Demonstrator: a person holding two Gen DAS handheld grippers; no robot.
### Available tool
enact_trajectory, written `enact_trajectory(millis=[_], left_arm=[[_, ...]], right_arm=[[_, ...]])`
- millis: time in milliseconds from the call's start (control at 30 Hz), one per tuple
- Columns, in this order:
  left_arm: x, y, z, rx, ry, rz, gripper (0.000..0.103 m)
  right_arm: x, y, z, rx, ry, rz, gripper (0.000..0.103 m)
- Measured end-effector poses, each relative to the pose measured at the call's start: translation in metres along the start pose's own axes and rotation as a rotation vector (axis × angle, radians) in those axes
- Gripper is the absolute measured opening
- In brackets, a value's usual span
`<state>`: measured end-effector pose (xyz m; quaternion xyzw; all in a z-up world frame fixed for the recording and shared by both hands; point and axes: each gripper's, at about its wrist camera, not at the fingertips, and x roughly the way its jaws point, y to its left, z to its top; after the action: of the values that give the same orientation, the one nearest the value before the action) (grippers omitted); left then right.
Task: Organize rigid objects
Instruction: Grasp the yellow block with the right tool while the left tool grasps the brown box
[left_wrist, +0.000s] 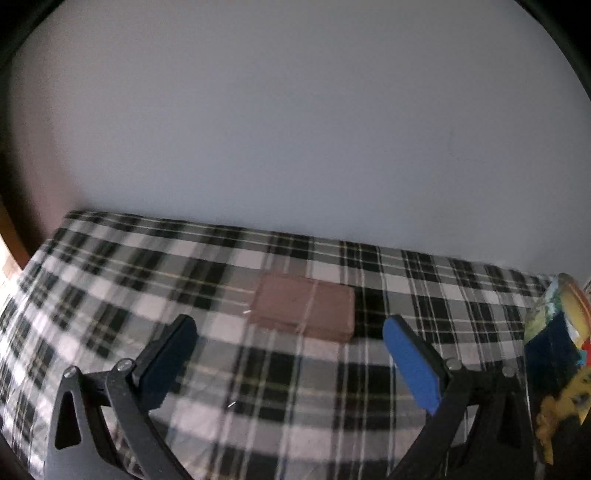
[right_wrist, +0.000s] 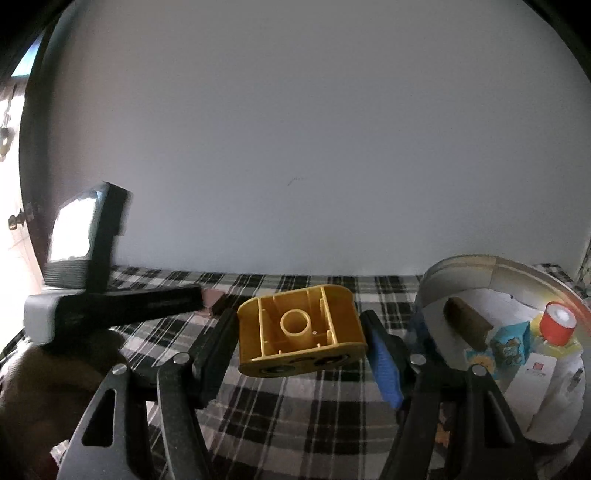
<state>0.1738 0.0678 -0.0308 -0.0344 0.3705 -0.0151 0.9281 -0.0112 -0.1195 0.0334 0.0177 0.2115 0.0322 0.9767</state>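
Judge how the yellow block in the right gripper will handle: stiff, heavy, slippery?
The yellow block looks like stiff moulded plastic, so it should keep its shape between the pads of the right gripper. Its open, ribbed underside suggests it is hollow and probably light. The smooth curved ends may slip a little; the flat faces should stop it rolling.

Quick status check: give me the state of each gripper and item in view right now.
right gripper: shut on the yellow block, held above the cloth
yellow block: gripped, hollow underside facing the camera
left gripper: open, nothing between its fingers
brown block: lying flat on the plaid cloth, untouched
round tin: open, holding several small items
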Motion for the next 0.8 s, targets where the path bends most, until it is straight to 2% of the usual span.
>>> enact_trajectory(millis=[100,167,233,300,333,400,633,700,800], left_arm=[[0.016,-0.011,0.004,0.034,0.026,0.018,0.102],[0.027,-0.016,0.006,0.064,0.059,0.059,0.102],[0.036,-0.011,0.008,0.046,0.103,0.068,0.102],[0.046,-0.001,0.009,-0.007,0.154,0.050,0.097],[0.045,0.002,0.010,-0.015,0.147,0.043,0.095],[0.042,0.003,0.010,-0.004,0.134,0.058,0.078],[0.029,0.010,0.005,-0.043,0.101,0.002,0.078],[0.014,0.010,0.002,-0.065,0.040,0.019,0.078],[-0.012,0.001,-0.005,-0.047,-0.061,0.075,0.078]], right_arm=[[0.001,0.001,0.000,0.008,-0.003,0.007,0.069],[0.003,0.001,-0.001,0.013,0.000,0.014,0.069],[0.006,0.002,-0.001,0.011,0.009,0.017,0.069],[0.008,0.002,-0.001,0.016,0.017,0.020,0.069],[0.008,0.003,-0.001,0.018,0.018,0.021,0.069],[0.009,0.004,-0.001,0.016,0.024,0.019,0.069],[0.011,0.002,-0.001,0.013,0.006,-0.003,0.069],[0.005,0.005,0.000,0.004,-0.023,-0.024,0.069],[0.000,0.006,0.001,-0.017,-0.071,-0.058,0.069]])
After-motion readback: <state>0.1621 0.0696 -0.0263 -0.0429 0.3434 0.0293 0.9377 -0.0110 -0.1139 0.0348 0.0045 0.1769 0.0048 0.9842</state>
